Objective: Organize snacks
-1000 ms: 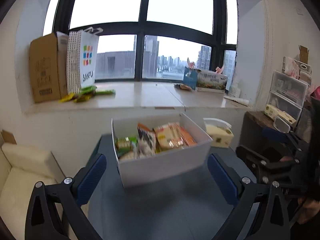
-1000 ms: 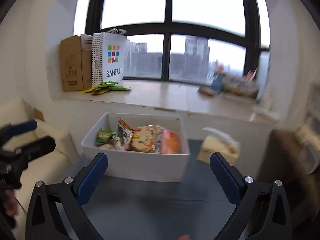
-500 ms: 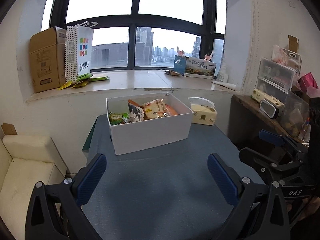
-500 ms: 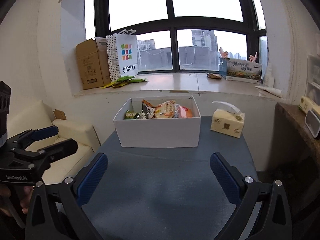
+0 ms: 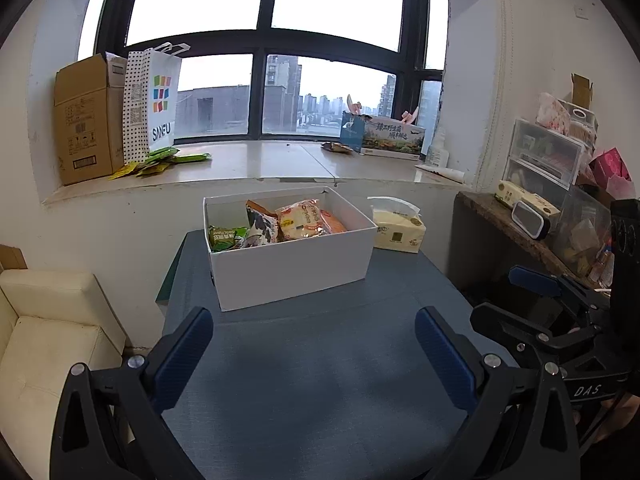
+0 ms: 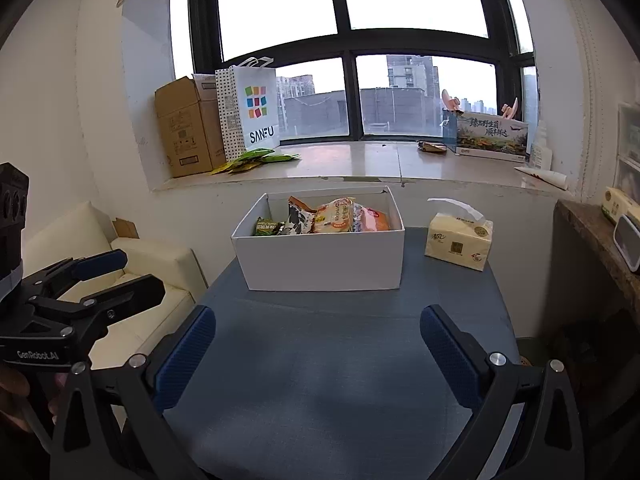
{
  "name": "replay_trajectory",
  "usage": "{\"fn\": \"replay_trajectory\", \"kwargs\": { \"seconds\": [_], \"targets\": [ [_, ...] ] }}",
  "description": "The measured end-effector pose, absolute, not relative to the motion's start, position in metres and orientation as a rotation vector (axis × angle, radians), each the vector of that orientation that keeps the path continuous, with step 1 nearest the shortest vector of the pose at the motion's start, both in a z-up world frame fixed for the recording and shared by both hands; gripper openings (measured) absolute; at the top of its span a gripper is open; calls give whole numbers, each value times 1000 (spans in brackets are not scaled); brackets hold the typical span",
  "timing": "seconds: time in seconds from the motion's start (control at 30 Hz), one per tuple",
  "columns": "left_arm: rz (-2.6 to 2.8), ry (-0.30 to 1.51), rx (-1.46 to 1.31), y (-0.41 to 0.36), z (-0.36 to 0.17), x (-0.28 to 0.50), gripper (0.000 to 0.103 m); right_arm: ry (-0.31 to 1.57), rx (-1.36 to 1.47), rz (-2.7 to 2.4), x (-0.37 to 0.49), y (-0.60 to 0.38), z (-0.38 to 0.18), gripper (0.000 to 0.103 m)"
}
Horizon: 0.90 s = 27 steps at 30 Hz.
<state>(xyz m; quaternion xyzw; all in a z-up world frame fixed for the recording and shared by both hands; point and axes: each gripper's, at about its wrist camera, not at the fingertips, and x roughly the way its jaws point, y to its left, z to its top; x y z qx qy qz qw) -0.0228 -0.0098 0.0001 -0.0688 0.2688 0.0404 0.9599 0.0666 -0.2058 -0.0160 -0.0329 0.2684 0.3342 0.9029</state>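
A white box point(image 5: 292, 270) stands at the far side of a blue table point(image 5: 320, 380) and holds several snack packets point(image 5: 298, 222): green, black-and-white, yellow and orange. It also shows in the right wrist view point(image 6: 320, 260) with the snacks point(image 6: 332, 218) standing upright in a row. My left gripper point(image 5: 314, 344) is open and empty, well short of the box. My right gripper point(image 6: 318, 344) is open and empty too, at a similar distance. Each gripper shows at the edge of the other's view.
A tissue pack point(image 6: 458, 244) lies right of the box. The windowsill holds a cardboard box point(image 6: 184, 128), a SANFU bag point(image 6: 250, 110), green packets point(image 6: 260, 158) and a printed box point(image 6: 490, 134). A cream sofa point(image 5: 44, 320) is left; a cluttered shelf point(image 5: 552, 208) is right.
Both grippers have drawn back from the box, which looks farther away; more of the table shows. The views have steadied. Both stay open.
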Motion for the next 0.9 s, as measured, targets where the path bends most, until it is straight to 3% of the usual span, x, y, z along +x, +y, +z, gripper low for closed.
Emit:
{"fn": "replay_trajectory", "kwargs": {
  "seconds": [0.9],
  "targets": [
    [87,550,-139,-7,-1,-23,103,558,-81,699,63,-204,-14,103]
  ]
}}
